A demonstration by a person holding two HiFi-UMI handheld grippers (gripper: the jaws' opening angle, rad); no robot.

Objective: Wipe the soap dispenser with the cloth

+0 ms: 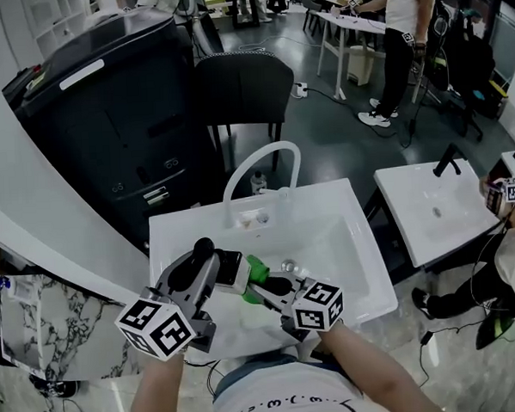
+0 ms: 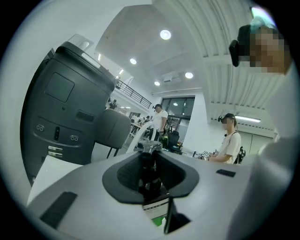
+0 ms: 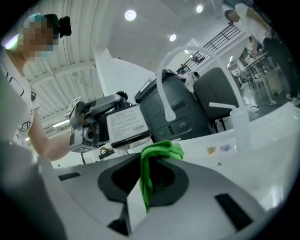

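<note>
Green cloth (image 3: 159, 152) is pinched in the right gripper (image 3: 153, 169): a bunched fold sits above the jaw tips and a strip hangs down between the pads. The left gripper (image 2: 150, 164) has its jaws clamped on the dispenser (image 2: 154, 204), whose dark neck and shiny pump top stand between the pads, with the white label just below. In the head view both grippers are held side by side above the front part of the white sink (image 1: 350, 239), left one tilted, each with its marker cube nearest the person. The dispenser's white body points toward the right gripper, and the cloth sits right against its end; whether it presses on it I cannot tell. From the right gripper view the dispenser's printed label faces the camera, up and left of the cloth. A white arched faucet (image 1: 264, 157) rises at the sink's back edge, with a black cabinet (image 1: 107, 123) and a dark chair (image 1: 243, 90) beyond.
</note>
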